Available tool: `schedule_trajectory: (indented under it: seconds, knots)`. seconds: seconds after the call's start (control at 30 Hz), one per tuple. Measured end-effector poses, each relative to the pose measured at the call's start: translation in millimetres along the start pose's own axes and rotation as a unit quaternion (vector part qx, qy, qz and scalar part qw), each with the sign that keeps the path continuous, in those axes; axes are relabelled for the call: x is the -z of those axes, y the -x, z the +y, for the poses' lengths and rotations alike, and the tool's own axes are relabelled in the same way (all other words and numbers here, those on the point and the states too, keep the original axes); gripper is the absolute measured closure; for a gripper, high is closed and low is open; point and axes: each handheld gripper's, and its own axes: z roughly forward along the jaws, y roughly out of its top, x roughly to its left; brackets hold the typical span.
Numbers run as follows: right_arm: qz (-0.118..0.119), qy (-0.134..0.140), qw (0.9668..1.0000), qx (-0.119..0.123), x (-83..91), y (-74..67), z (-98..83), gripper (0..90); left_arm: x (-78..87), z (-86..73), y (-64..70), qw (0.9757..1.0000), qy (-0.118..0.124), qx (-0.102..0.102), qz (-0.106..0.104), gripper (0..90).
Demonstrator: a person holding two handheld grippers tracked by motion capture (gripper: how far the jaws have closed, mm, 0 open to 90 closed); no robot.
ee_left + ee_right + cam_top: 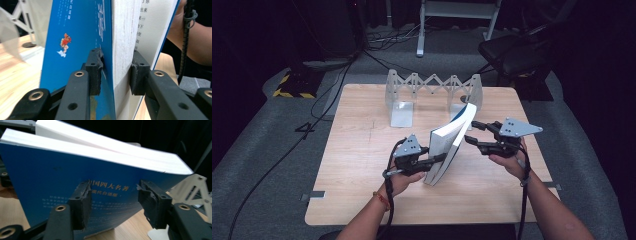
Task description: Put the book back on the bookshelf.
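The thick blue-covered paperback book (446,147) stands tilted on the pale wooden table (362,165), just right of the table's middle, its top leaning away toward one o'clock and its lower edge apparently on the wood. The left gripper (435,160) has it — in the left gripper view the black pads (95,72) press on the blue front cover and on the white page block, clamped across most of the book's thickness. The right gripper (473,133) waits at the book's three o'clock side; in the right gripper view its jaws stand partly apart in front of the blue back cover (75,185), pressing on nothing.

At twelve o'clock stands the white folding metal book rack (432,92), its slots vacant, well apart from the book. So, as I judge it, the book is lifted upright and gripped — carrying it back and seating it between the rack's ends is not yet done.
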Motion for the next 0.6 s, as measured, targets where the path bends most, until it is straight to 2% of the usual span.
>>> schedule_trajectory:
  seconds: [0.07,0.27,0.43,0.5,0.6]
  knots:
    - [-0.001,0.000,1.0000,0.003,-5.8,-4.2,2.4,42.5,4.4,0.0,-2.3,0.9999,-0.006,-0.008,0.003,67.0]
    - [0.022,-0.012,0.9996,0.014,-20.5,-19.3,0.4,41.6,13.9,0.7,-5.3,0.9994,-0.020,-0.023,0.015,65.9]
    - [0.042,-0.033,0.9982,0.030,-33.8,-34.3,-5.0,41.9,20.7,1.1,-3.4,0.9974,-0.041,-0.048,0.036,62.5]
    - [0.045,-0.038,0.9975,0.038,-37.3,-39.1,-6.8,41.9,22.8,0.9,-2.5,0.9967,-0.047,-0.051,0.042,59.1]
    - [0.053,-0.048,0.9967,0.039,-41.9,-44.5,-9.7,41.9,27.2,1.5,-3.0,0.9968,-0.050,-0.042,0.045,55.9]
